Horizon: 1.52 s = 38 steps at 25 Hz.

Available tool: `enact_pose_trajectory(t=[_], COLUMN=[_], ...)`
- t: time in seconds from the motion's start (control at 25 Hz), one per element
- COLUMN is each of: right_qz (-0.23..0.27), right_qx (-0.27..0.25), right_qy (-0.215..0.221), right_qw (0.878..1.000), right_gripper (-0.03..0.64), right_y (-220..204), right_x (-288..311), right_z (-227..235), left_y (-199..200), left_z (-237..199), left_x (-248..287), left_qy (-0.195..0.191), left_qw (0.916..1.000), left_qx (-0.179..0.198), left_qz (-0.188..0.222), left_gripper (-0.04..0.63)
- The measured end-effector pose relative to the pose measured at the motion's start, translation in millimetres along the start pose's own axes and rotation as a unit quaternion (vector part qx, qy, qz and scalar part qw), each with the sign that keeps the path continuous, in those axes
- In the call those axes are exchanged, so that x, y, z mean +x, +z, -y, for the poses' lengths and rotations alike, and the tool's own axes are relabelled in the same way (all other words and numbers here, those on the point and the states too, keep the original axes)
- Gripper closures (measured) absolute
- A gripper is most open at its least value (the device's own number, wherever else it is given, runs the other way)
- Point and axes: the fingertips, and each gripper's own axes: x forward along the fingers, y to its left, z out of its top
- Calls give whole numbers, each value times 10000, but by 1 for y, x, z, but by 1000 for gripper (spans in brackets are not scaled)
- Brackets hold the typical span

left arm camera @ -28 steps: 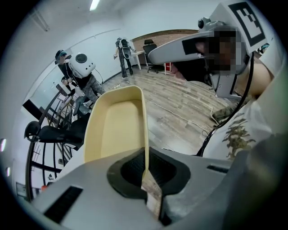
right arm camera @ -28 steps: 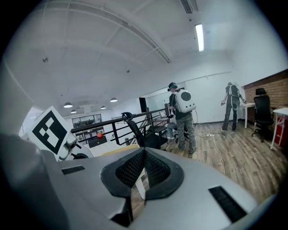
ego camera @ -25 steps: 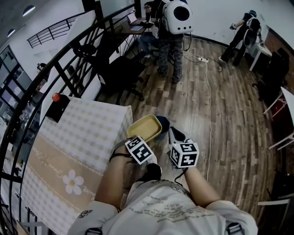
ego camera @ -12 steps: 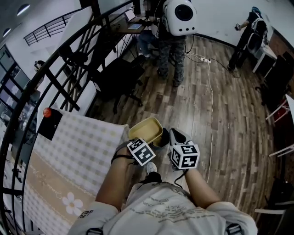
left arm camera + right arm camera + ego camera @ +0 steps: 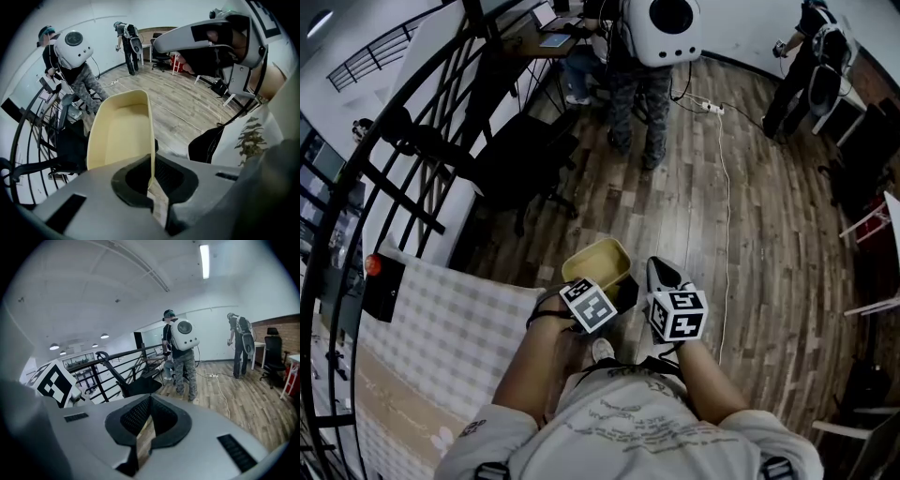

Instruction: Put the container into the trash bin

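Observation:
A shallow pale yellow container (image 5: 595, 263) hangs over the wood floor in front of me, its open side up. My left gripper (image 5: 603, 287) is shut on its near rim. In the left gripper view the thin rim of the container (image 5: 123, 129) runs straight down into the pinched jaws of that gripper (image 5: 153, 182). My right gripper (image 5: 661, 274) is just to the right of the container, shut and empty. In the right gripper view the gripper (image 5: 149, 404) has its tips together and points out over the room. No trash bin shows in any view.
A table with a checked cloth (image 5: 455, 328) lies at the lower left, and a black railing (image 5: 422, 155) runs behind it. A black chair (image 5: 523, 161) stands ahead on the left. A person with a white backpack (image 5: 661, 23) stands ahead, another person (image 5: 811, 52) is at the far right, and a cable (image 5: 727, 187) crosses the floor.
Both grippers and the container have moved forward off the table's edge and out over the wood floor. The table has slid down and left in the head view. Neither grip has changed.

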Motion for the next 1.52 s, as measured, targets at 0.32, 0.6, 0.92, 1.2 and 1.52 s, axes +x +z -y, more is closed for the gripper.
enact_pose_trajectory(t=[0.32, 0.6, 0.92, 1.2, 1.52], right_qz=[-355, -837, -1547, -1978, -2282], right_qx=[-185, -497, -679, -670, -551], right_qy=[305, 998, 1390, 1521, 1524], right_qw=[9987, 9902, 9758, 9660, 9600], right_gripper=[614, 614, 614, 614, 614], right_y=[13, 2, -78, -183, -284], right_x=[56, 98, 158, 214, 242], right_z=[48, 63, 81, 99, 119], left_y=[35, 51, 44, 10, -26], left_z=[-31, -35, -33, -20, 5], left_x=[39, 79, 180, 319, 453], left_qy=[-138, -585, -890, -1209, -1654], left_qw=[9987, 9885, 9739, 9573, 9384], left_qx=[-381, -1385, -2084, -2623, -3006], left_qz=[-298, -156, -144, -104, -412], left_gripper=[581, 581, 581, 581, 581])
